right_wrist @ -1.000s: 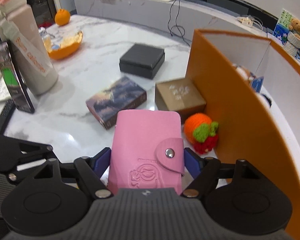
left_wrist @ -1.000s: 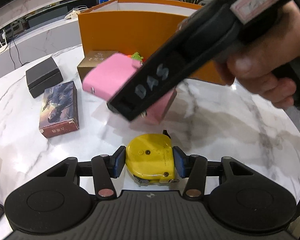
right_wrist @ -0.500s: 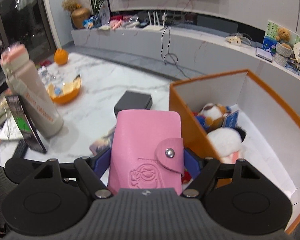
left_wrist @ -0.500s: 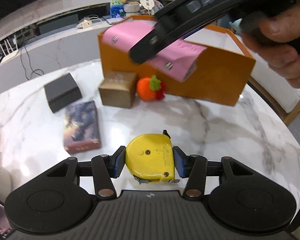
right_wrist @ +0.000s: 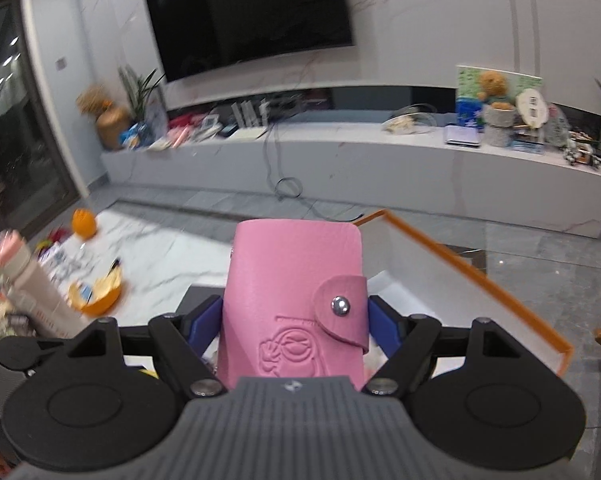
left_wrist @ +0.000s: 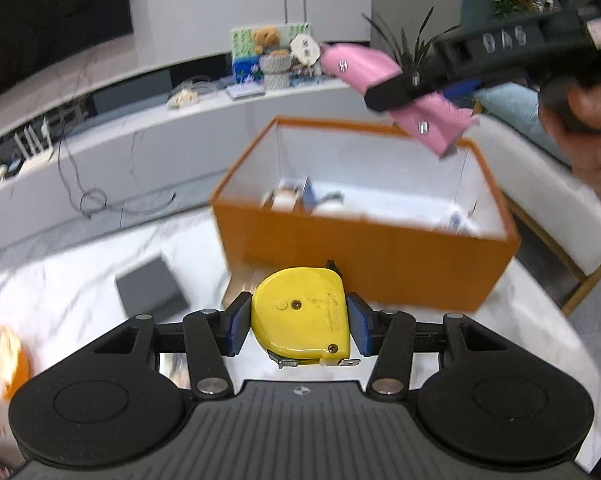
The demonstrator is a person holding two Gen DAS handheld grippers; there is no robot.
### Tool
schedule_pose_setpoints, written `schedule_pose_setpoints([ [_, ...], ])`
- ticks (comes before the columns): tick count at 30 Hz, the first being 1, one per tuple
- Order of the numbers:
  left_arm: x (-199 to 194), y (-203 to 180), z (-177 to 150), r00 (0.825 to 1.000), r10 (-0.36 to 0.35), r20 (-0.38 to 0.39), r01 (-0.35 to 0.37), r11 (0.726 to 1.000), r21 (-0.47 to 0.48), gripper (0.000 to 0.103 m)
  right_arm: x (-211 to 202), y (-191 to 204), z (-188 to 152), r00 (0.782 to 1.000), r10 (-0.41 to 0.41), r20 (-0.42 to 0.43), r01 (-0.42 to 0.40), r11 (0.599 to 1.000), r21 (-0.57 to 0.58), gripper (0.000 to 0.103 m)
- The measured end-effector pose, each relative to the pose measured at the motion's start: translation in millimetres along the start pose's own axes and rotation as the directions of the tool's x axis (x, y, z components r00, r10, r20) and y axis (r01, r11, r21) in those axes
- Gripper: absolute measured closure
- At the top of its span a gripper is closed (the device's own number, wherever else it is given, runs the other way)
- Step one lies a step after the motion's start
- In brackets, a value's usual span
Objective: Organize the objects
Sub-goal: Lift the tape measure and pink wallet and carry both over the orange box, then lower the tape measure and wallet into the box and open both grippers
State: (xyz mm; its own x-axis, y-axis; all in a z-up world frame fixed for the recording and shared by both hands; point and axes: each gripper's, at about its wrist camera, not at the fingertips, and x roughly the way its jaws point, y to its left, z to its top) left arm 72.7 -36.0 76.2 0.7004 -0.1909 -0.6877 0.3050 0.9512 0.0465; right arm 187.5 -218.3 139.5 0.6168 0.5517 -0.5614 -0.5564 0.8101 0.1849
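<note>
White marble bench (left_wrist: 76,280) fills the foreground, a low media shelf along the wall behind. On it stands an open orange cardboard box with white lining (left_wrist: 364,256), soft toys already inside. Above its far rim hangs the right claw (right_wrist: 294,320), clamped on a pink snap-button leather card wallet (right_wrist: 296,300). The left claw (left_wrist: 298,322) grips a yellow plastic tape measure (left_wrist: 300,312) in front of the box's near wall. Both items appear in transit; next, each needs lowering inside the box before release.

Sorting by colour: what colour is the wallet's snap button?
Silver metal, on the pink wallet; right wrist view shows it best.
</note>
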Motion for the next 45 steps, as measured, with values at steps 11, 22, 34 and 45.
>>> schedule_pose_setpoints([
  [11, 41.8, -26.2, 77.9, 1.0, -0.014, 0.009, 0.014, 1.0, 0.026, 0.045, -6.2, -44.4, 1.6, 0.996, -0.094, -0.002, 0.094, 0.994, 0.051, 0.025],
  [22, 115.5, -38.2, 114.0, 0.996, 0.042, -0.084, -0.045, 0.999, -0.029, 0.045, 27.8, -88.1, -15.1, 0.973, -0.182, -0.141, 0.193, 0.978, 0.072, 0.025],
  [34, 176.3, -45.0, 129.0, 0.977, 0.117, -0.178, -0.121, 0.993, -0.013, 0.045, 81.2, -90.1, -38.9, 0.949, -0.195, -0.249, 0.213, 0.976, 0.049, 0.025],
  [45, 204.4, -60.8, 136.5, 0.98, 0.074, -0.182, -0.081, 0.996, -0.032, 0.045, 97.4, -103.5, -44.8, 0.936, -0.286, -0.205, 0.305, 0.95, 0.068, 0.025],
])
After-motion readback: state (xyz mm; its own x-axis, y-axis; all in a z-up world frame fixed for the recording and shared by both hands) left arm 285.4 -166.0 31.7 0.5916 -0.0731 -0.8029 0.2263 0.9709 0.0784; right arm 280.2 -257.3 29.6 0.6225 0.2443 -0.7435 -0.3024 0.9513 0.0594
